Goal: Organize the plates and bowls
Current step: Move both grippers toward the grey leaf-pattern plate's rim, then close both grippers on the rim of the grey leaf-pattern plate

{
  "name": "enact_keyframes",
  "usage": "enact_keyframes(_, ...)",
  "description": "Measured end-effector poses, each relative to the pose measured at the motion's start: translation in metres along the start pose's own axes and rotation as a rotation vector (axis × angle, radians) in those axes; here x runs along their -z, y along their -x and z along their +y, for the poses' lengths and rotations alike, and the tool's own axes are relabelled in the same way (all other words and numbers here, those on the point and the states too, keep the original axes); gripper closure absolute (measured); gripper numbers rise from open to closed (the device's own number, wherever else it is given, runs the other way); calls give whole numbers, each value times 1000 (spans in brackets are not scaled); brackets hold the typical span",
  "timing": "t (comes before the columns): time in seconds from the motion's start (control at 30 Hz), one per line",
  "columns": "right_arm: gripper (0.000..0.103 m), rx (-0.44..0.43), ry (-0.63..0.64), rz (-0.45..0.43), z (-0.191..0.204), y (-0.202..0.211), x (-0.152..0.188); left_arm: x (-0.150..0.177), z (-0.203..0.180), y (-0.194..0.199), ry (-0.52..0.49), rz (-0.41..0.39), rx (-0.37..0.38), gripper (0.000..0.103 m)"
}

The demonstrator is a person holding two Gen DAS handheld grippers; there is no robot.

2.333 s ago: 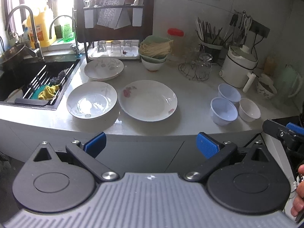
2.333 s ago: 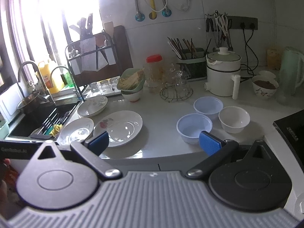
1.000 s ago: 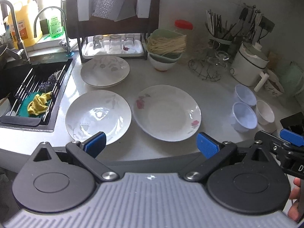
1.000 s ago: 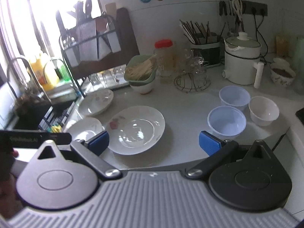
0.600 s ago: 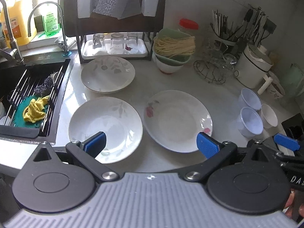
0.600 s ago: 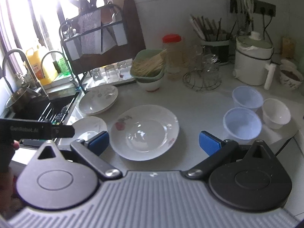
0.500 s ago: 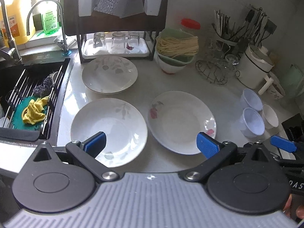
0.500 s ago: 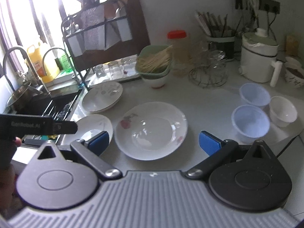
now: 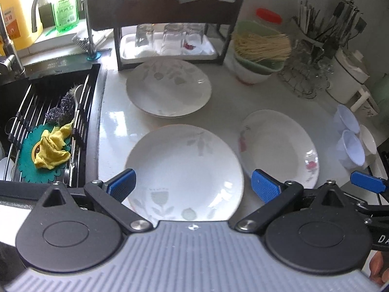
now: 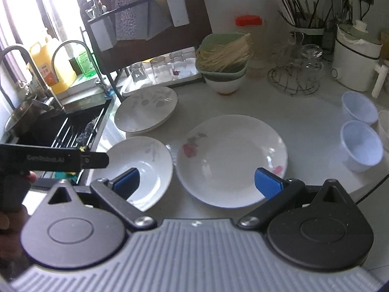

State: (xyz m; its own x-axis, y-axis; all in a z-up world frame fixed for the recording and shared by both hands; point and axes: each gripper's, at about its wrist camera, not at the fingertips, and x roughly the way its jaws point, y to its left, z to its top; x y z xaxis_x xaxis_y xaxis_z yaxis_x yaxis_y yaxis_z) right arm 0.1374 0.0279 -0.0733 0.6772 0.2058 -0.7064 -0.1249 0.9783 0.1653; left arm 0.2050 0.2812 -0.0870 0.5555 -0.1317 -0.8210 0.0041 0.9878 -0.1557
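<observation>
Left wrist shows yellow cloth [image 9: 52, 149] in sink [image 9: 14, 92], hidden from right; both jaws apart.

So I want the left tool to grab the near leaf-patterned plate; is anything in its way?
Nothing visible: the open left tool hangs just over the near white leaf-patterned plate, its blue pads flanking the plate's near edge.

Three plates [image 9: 184, 170] on counter [image 9: 226, 102], sink [image 9: 43, 112] left, bowls [image 9: 350, 143] right.
</observation>
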Motion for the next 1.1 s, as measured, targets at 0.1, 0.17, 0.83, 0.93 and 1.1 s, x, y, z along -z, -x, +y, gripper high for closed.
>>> enact_keyframes(0.1, 1, -2, 4, 2, 15, -8, 0, -4, 14, -10, -15, 14, -3, 0)
enact_keyframes(0.17, 3, -22, 6, 9, 24, -14, 0, -7, 25, -19, -26, 30, 3, 0)
enact_keyframes(0.83, 55, -65, -166, 172, 43, -89, 23, -15, 68, -91, -91, 102, 46, 3)
enact_keyframes(0.93, 62, -57, -198, 186, 42, -98, 27, -16, 74, -98, -82, 108, 71, 16)
enact_keyframes(1.1, 63, -38, -231, 212, 40, -113, 29, -19, 83, -110, -59, 129, 100, 26)
